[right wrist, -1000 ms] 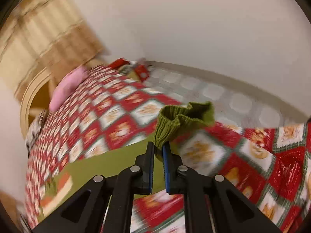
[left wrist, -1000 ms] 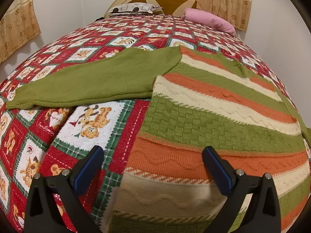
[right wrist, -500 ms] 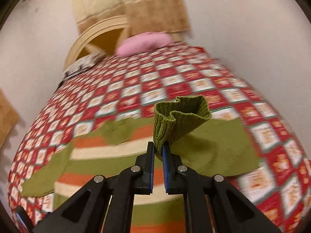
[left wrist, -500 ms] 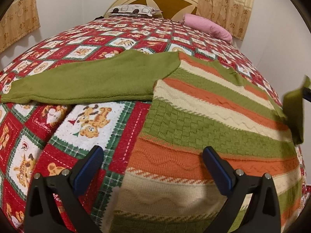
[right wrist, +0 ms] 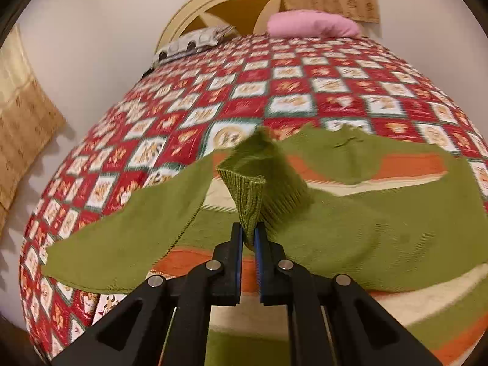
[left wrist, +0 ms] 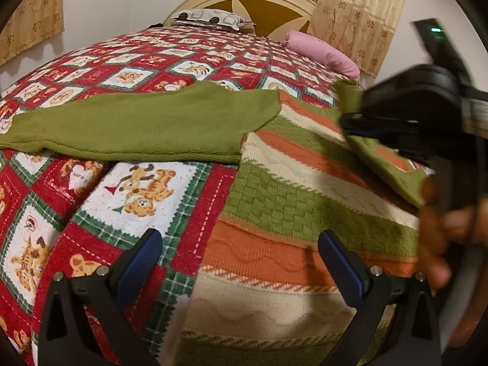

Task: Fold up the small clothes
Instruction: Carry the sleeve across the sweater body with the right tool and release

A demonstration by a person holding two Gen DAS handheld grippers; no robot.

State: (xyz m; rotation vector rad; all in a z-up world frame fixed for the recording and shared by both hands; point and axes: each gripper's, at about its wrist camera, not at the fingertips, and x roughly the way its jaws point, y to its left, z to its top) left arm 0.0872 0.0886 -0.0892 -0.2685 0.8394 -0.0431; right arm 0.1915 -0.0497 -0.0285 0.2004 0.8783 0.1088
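A knitted sweater with green, orange and cream stripes lies flat on the bed. Its plain green left sleeve stretches out to the left. My right gripper is shut on the ribbed green cuff of the other sleeve, which drapes over the sweater's striped body. In the left wrist view that gripper comes in from the right, carrying the sleeve above the body. My left gripper hangs open over the sweater's lower left edge, with nothing between its fingers.
A red, white and green patchwork bedspread covers the bed. A pink pillow, a patterned pillow and a cream headboard lie at the far end. Curtains hang behind. A person's hand shows at right.
My right gripper has swung from the bed's right side to over the sweater, dragging the green sleeve across the striped body. It now shows in the left wrist view. My left gripper stayed put.
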